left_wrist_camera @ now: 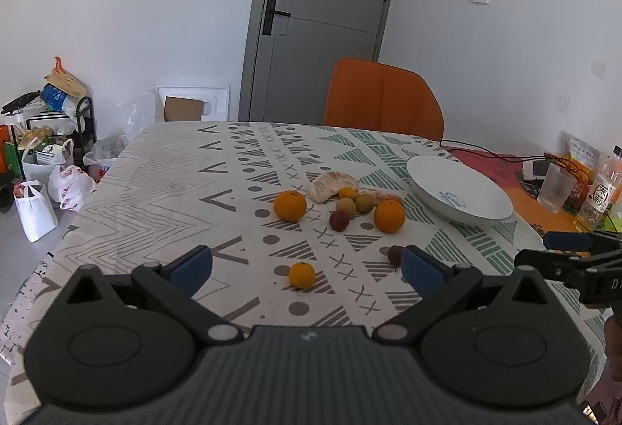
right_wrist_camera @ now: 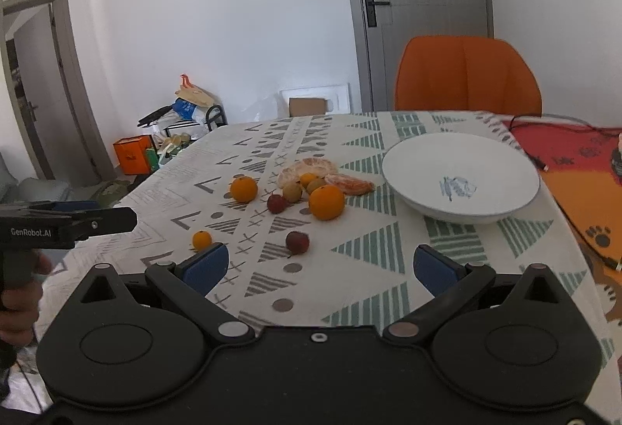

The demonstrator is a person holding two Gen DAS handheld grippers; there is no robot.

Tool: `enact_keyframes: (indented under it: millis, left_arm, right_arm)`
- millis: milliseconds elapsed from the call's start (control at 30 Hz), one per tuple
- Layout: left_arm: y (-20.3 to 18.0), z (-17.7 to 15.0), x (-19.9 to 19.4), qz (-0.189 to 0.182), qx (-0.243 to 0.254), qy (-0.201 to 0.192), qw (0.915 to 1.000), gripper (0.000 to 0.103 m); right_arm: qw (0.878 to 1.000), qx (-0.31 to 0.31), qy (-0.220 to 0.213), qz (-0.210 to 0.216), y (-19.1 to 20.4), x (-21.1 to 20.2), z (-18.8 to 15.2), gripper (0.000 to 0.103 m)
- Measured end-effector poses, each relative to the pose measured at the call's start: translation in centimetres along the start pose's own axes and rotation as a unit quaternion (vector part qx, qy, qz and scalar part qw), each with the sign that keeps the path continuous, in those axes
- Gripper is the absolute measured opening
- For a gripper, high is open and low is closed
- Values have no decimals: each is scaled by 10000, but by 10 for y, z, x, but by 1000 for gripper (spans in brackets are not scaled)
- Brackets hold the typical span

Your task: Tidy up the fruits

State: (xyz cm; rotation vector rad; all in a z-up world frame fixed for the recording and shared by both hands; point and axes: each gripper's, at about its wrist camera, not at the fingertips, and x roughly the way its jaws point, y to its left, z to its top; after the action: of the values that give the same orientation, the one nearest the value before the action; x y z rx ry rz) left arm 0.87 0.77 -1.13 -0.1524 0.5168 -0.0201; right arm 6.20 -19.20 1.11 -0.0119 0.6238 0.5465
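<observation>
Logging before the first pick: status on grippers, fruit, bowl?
Left gripper, right gripper open, empty. Fruit loose on tablecloth; bowl empty. Nothing blocking.

Home dining room, patterned tablecloth (left_wrist_camera: pixel 163 191), orange chair (left_wrist_camera: pixel 383 96) at twelve o'clock, grey door (left_wrist_camera: pixel 322 16), shopping bags (left_wrist_camera: pixel 35 209) at nine o'clock
</observation>
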Motion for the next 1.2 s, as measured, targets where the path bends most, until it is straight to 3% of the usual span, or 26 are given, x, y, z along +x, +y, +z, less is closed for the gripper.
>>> enact_keyframes:
  millis: [233,400,667,733,967,1100,1200]
  left_arm:
    - [3,-3,23,6,-39,72,10000,96]
    - [1,-4,40,8,8,118,9999,87]
    - [-4,-8,69,-16,117,363,9993,83]
    - [-4,-11,79,-40,138,490,9987,72]
    - [-4,-21,100,35,133,776,9969,49]
    - [-6,-22,100,133,227,709,9971,21]
    - [0,-19,101,62,47,744,9972,22]
  right_arm:
    - [9999,72,109,-26,-2,21,-3,102]
    - [9999,78,150,7,-2,37,-3,94]
    - [9996,164,208,-73,-2,60,-4,93]
    - [9993,275,270,-27,-3,67,-4,93]
    - [9984,430,363,-7,-5,86,-7,93]
    - [9977,520,425,39,-7,96,-8,93]
    - [9972,586,432,147,-6,102,-6,93]
